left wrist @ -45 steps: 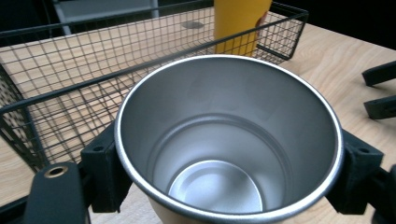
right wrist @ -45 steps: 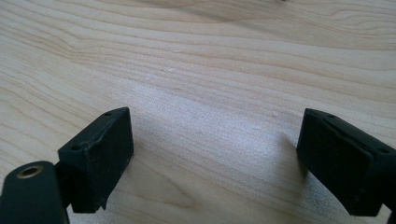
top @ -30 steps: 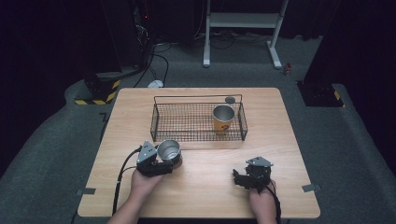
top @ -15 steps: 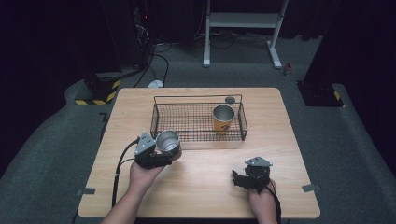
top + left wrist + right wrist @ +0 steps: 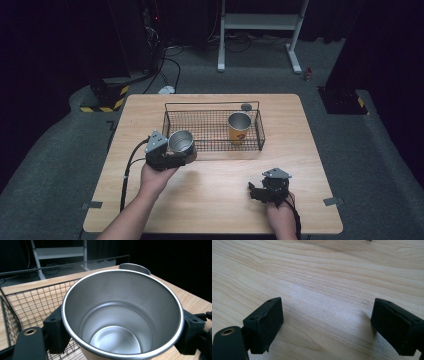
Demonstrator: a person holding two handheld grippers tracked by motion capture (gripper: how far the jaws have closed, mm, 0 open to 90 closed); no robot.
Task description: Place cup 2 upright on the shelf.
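Observation:
A steel cup with a tan outer wall hangs upright above the table, just left of the wire basket's front left corner. My left gripper is shut on it; in the left gripper view the black jaws press both sides of the cup. A second steel cup with a yellow wall stands inside the basket at its right; its rim peeks behind the held one. My right gripper rests low over the table's front right, its jaws open wide over bare wood with nothing between them.
A small round grey object lies on the table behind the basket. The wooden table stands on grey carpet, with a white stand and cables beyond its far edge.
My left gripper has lifted the cup off the table and carried it up and toward the basket. The right gripper has stayed where it was.

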